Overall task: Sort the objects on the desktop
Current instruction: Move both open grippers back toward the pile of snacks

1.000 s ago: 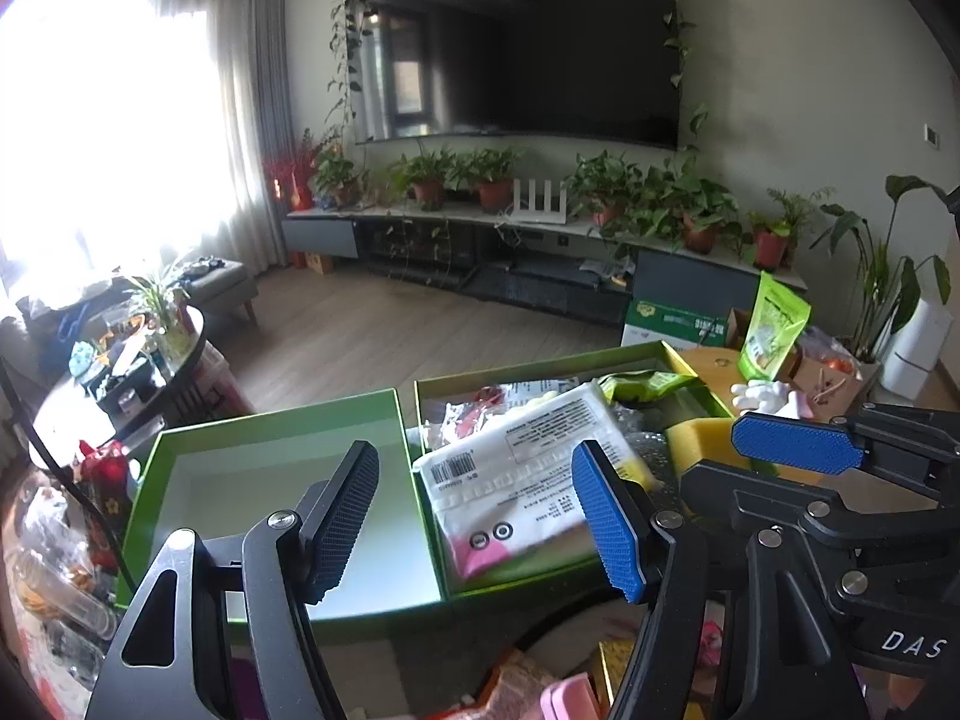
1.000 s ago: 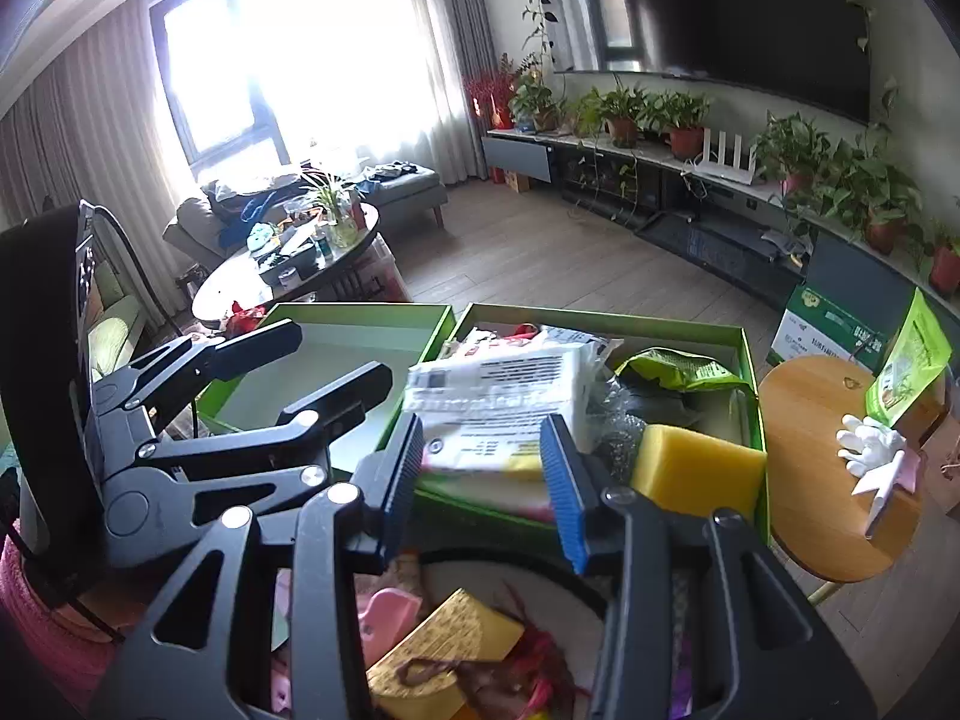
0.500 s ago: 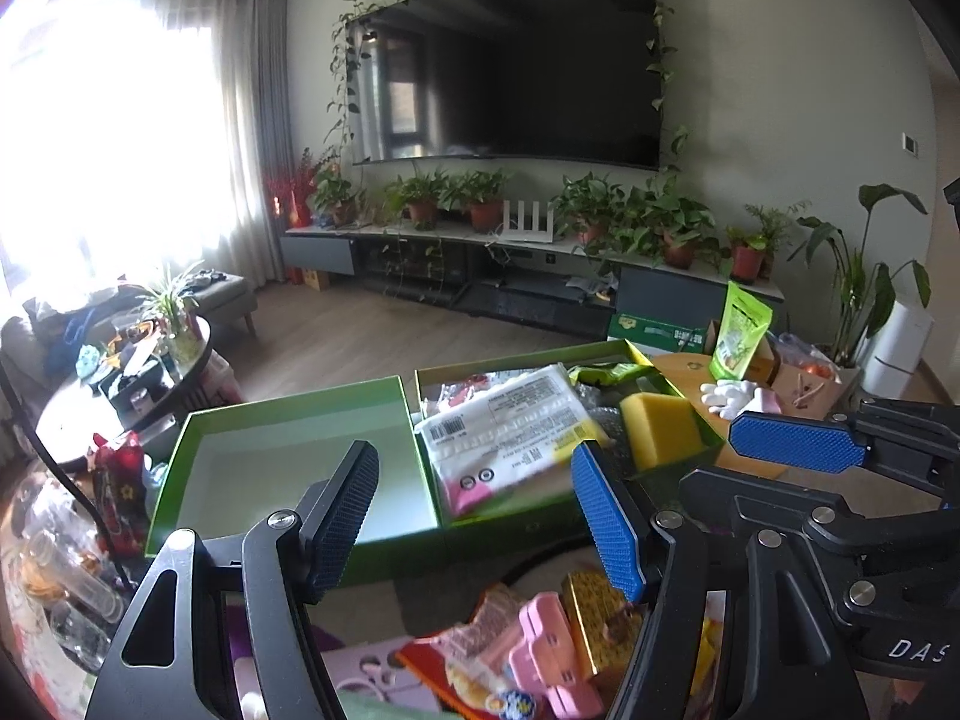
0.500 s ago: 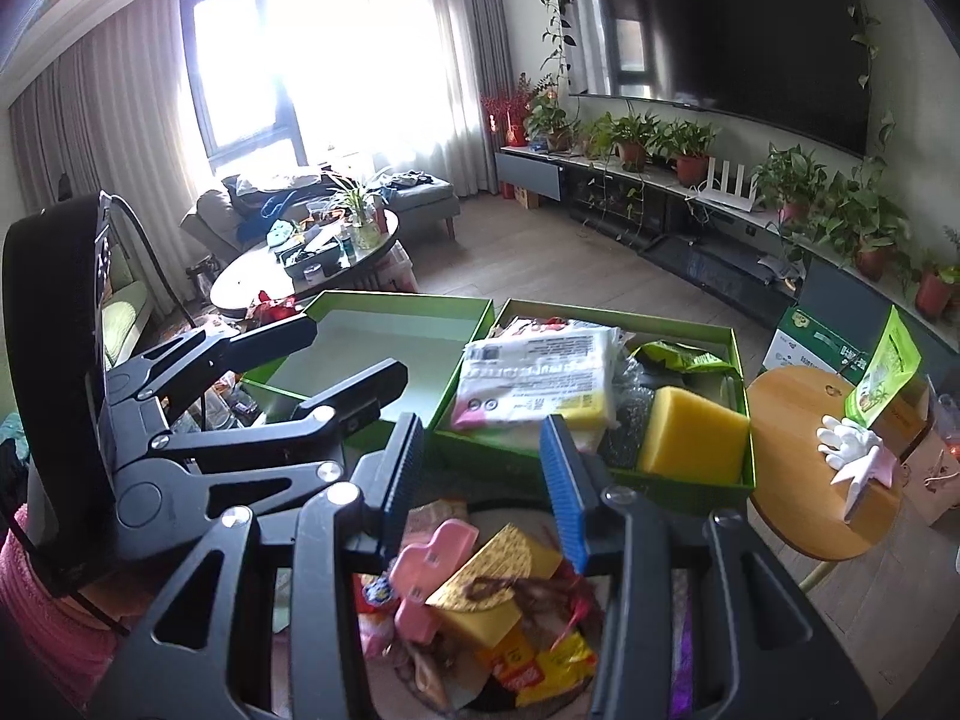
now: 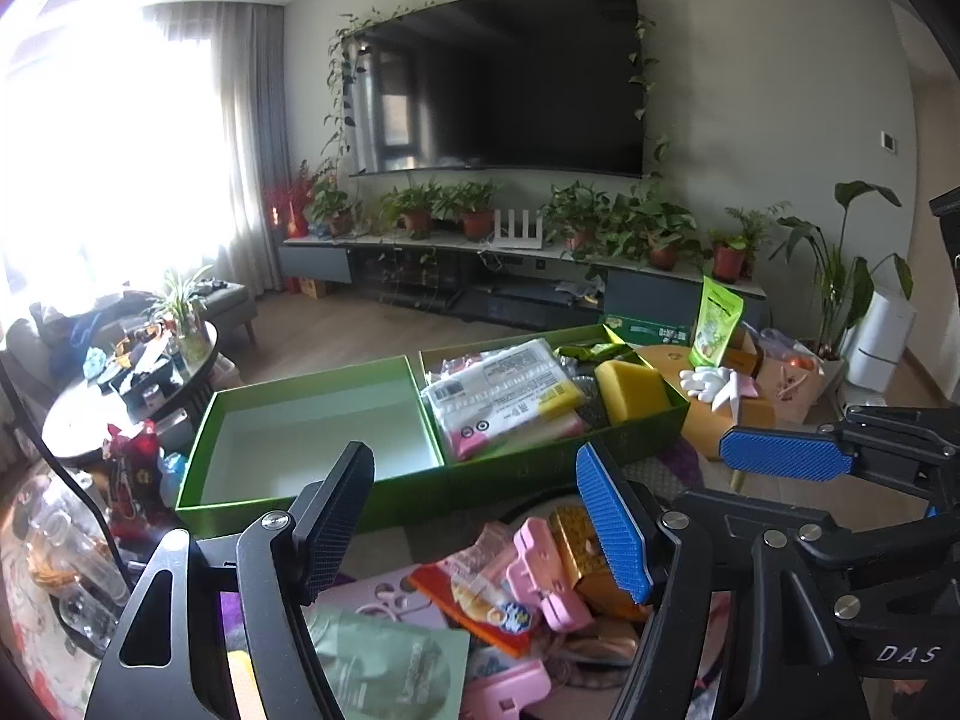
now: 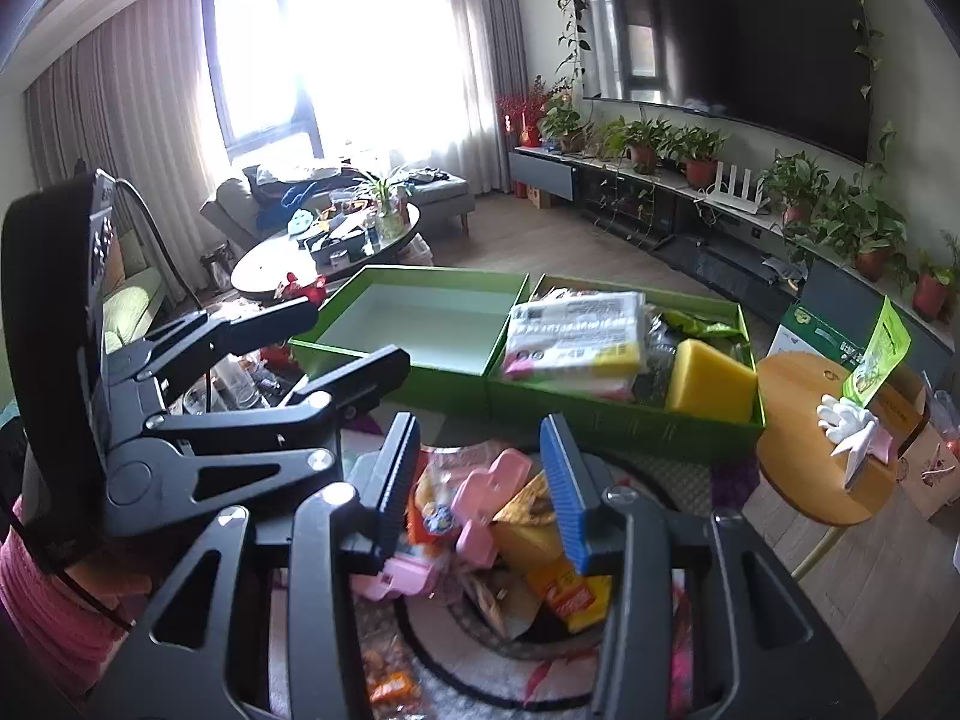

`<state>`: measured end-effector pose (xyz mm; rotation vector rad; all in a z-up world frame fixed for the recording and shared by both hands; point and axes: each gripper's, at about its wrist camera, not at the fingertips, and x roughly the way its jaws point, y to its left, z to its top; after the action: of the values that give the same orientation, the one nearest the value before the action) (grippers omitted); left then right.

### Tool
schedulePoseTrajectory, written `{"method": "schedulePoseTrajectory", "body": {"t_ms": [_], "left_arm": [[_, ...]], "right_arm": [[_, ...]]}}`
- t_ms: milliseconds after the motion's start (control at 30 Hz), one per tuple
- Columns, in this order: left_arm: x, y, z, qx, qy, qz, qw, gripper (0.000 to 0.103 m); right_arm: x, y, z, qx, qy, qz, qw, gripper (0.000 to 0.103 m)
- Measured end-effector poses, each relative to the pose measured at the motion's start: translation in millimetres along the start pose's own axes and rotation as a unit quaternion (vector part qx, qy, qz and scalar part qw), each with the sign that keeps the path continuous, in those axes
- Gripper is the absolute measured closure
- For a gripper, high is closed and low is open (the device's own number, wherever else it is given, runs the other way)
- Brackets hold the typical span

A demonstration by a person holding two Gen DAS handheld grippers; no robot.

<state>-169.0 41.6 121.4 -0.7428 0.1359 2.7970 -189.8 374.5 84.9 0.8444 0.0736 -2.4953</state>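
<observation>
Two green boxes sit side by side ahead of us. We see the left box (image 5: 312,420) bare inside, while the right box (image 5: 630,450) holds a white packet (image 5: 504,396) and a yellow sponge (image 5: 630,387). Nearer to us, a heap of small items (image 5: 516,570) lies on the surface, a pink clip (image 5: 540,564) among them. Our left gripper (image 5: 474,516) hangs above that heap, its jaws just widened and released, nothing between them. Our right gripper (image 6: 477,480) also hovers over the heap, jaws apart, grasping nothing.
</observation>
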Motion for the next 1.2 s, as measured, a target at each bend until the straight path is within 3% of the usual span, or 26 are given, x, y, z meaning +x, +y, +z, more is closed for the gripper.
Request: {"method": "schedulePoseTrajectory", "body": {"t_ms": [567, 967, 1200], "left_arm": [[-34, 27, -43, -0.013, 0.003, 0.002, 0.9999, 0.032], [-30, 30, -99, -0.012, 0.049, -0.021, 0.9985, 0.032], [-40, 46, -119, -0.026, 0.051, -0.004, 0.9984, 0.032]], "right_arm": [[-1, 40, -43, -0.002, 0.028, 0.018, 0.999, 0.061], [10, 51, -86, 0.008, 0.064, 0.022, 0.998, 0.061], [10, 52, -105, 0.023, 0.071, 0.02, 0.997, 0.061]]}}
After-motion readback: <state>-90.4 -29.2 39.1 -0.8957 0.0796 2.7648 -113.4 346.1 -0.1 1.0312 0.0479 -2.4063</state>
